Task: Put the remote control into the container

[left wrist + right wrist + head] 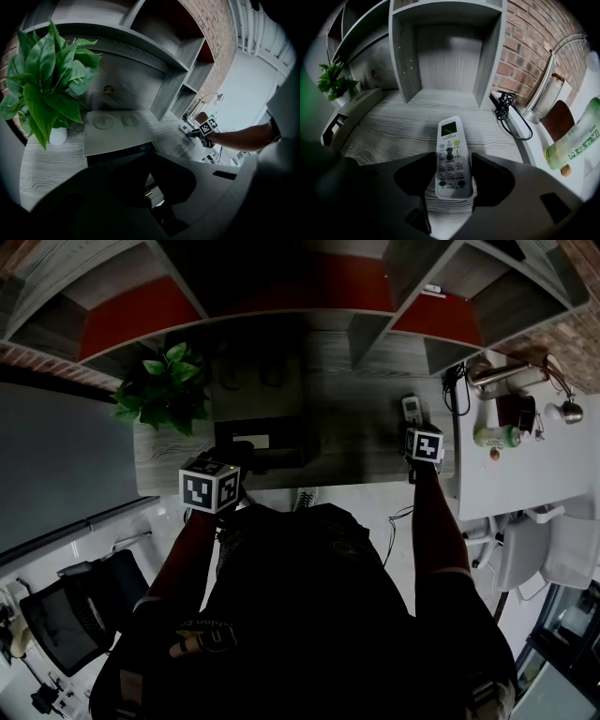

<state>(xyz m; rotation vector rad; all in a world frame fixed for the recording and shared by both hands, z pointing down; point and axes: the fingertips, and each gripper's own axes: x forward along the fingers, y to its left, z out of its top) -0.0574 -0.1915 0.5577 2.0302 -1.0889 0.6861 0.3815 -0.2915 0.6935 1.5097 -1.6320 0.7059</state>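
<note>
Right tongs [453, 176]: jaws apart, one on each side of the lower end of the remote control [448, 140], which lies flat on the worktop [389, 131], keys up and display end toward 12 o'clock. Whether the pads touch its edges cannot be told. Print under the green display is too small to read. Bottle [576, 140] at 3 o'clock has a green label with characters I cannot make out. Black cable [508, 112] at 1 o'clock, brick wall [534, 47] behind it, open shelf bays [445, 47] at 12. Worktop is grey wood-grain and meets a white surface [534, 474] on the right. Left tongs [153, 194]: jaws a narrow gap apart with nothing seen clamped, at the near worktop edge. Potted plant [44, 79] at 10 o'clock in the left gripper view. Dark box-shaped container [267, 442] has a pale, illegible label; the remote lies well apart from it, toward its 3 o'clock.
</note>
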